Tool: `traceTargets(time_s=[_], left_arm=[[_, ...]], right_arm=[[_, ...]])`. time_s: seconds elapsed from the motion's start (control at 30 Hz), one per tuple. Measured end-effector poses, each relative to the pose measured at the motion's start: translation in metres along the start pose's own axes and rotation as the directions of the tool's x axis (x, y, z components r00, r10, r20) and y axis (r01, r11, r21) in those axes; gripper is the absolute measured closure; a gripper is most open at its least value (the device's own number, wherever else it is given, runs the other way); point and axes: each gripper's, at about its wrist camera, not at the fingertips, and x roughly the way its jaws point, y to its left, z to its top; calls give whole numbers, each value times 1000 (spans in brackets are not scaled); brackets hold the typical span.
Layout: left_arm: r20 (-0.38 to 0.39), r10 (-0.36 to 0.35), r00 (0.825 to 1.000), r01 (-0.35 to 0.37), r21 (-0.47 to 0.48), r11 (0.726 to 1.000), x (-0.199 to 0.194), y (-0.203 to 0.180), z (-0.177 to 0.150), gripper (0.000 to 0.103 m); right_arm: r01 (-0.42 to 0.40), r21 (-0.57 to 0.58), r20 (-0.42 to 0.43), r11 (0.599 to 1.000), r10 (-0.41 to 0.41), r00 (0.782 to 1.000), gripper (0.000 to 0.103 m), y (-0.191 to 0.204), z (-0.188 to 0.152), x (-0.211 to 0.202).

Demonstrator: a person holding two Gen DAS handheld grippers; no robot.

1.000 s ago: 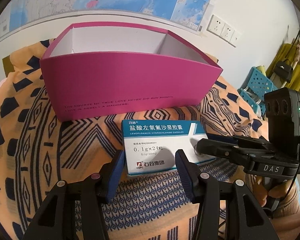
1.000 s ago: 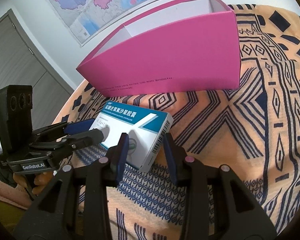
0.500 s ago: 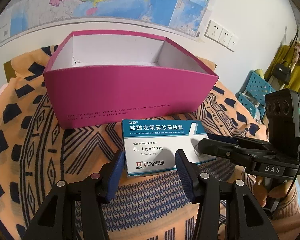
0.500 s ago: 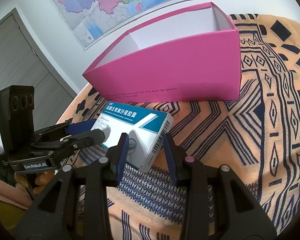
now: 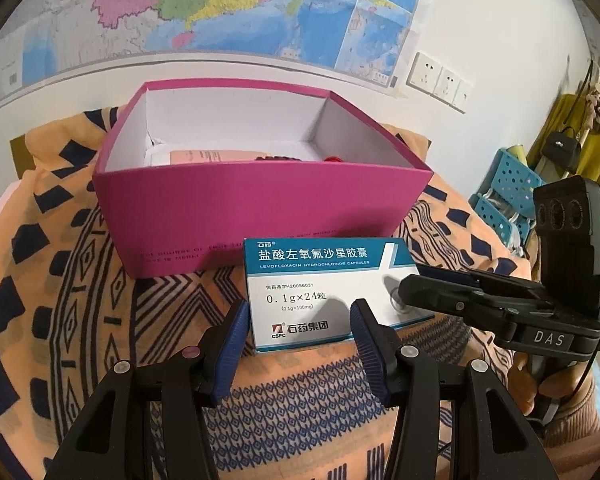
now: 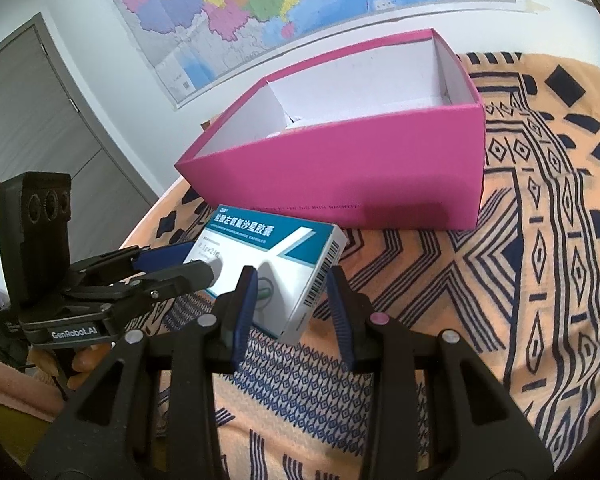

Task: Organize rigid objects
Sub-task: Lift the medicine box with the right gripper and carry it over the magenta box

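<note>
Both tongs grip my white-and-teal cardboard medicine carton (image 5: pixel 324 292): left gripper (image 5: pixel 298 334) across its width, right gripper (image 6: pixel 290 300) across its thin end. It hangs before the open pink cardboard box (image 5: pixel 260 200). I'd lift level, clear that wall, release together.

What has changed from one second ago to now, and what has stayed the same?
The left gripper and right gripper have raised the medicine box slightly: the pink box sits lower in both views and its inside now shows. Both grips are unchanged; the pink box has not moved.
</note>
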Motion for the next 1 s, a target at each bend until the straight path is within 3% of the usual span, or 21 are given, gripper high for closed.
traceTargets(time_s=[1.0], left_arm=[[63,16,998,-17,18,1000,-10,-2,19,51]], right_arm=[[1,-65,58,998,2,998,64,10,24,-11]])
